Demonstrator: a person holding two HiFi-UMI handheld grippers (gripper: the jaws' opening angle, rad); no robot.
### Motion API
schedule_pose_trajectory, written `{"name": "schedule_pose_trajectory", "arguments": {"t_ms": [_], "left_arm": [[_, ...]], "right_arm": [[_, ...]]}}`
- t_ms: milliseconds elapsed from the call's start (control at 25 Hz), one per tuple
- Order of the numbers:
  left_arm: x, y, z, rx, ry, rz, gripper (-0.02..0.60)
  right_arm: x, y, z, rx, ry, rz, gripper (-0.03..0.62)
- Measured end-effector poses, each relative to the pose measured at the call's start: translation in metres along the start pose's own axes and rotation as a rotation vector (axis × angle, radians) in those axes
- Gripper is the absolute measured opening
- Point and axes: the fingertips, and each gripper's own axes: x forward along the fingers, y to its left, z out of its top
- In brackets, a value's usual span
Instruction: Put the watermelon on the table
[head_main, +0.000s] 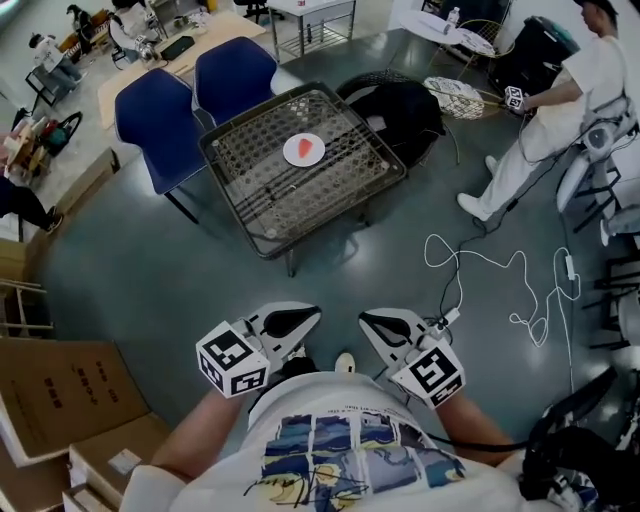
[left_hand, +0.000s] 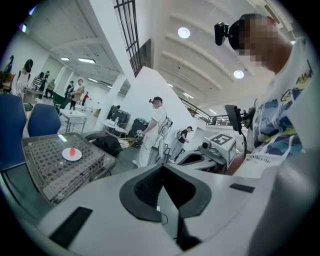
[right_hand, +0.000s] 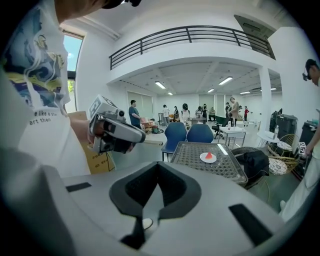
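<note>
**A:** Status check for that frame: where was the red watermelon wedge (head_main: 307, 147)?

**B:** It sat on the round white plate (head_main: 291, 153), near the middle of the square dark-framed mesh table (head_main: 236, 198). Both gripper views showed it upright, point up.

**A:** Grippers?

**B:** The left gripper (head_main: 314, 314) was fully closed with nothing between the jaws. The right gripper (head_main: 366, 319) was the same, jaws together and empty. Both were held close in front of the person's white printed shirt (head_main: 340, 440), side by side, tips toward the table. They were well apart from it, with bare grey floor (head_main: 330, 270) in between.

**A:** Anything touching the wedge?

**B:** Only the plate.

**A:** Surroundings?

**B:** Two blue plastic chairs (head_main: 160, 120) stood on the table's far side. A black bag (head_main: 400, 115) lay on a seat just beside the table's right corner. A looped white cable (head_main: 480, 265) was on the floor to the right. A second person in white clothes (head_main: 560, 100) stood at the upper right of the head view. Brown cardboard boxes (head_main: 60, 390) were stacked at the lower left.
</note>
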Motion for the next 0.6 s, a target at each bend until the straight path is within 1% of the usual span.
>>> {"name": "schedule_pose_trajectory", "arguments": {"t_ms": [120,360,480,600], "left_arm": [[0.007,-0.029,-0.005,-0.001,-0.015,0.028,0.009],[0.001,-0.076,-0.024,-0.029,-0.054,0.095,0.009],[0.003,-0.094,-0.037,-0.039,-0.045,0.112,0.009],[0.006,-0.105,-0.041,-0.040,-0.052,0.128,0.009]], "right_arm": [[-0.022,0.008,-0.010,-0.030,-0.010,0.024,0.011],[-0.048,0.036,-0.026,-0.070,-0.023,0.090,0.011],[-0.062,0.048,-0.031,-0.079,-0.036,0.115,0.010],[-0.072,0.052,-0.036,-0.094,-0.045,0.125,0.009]]}}
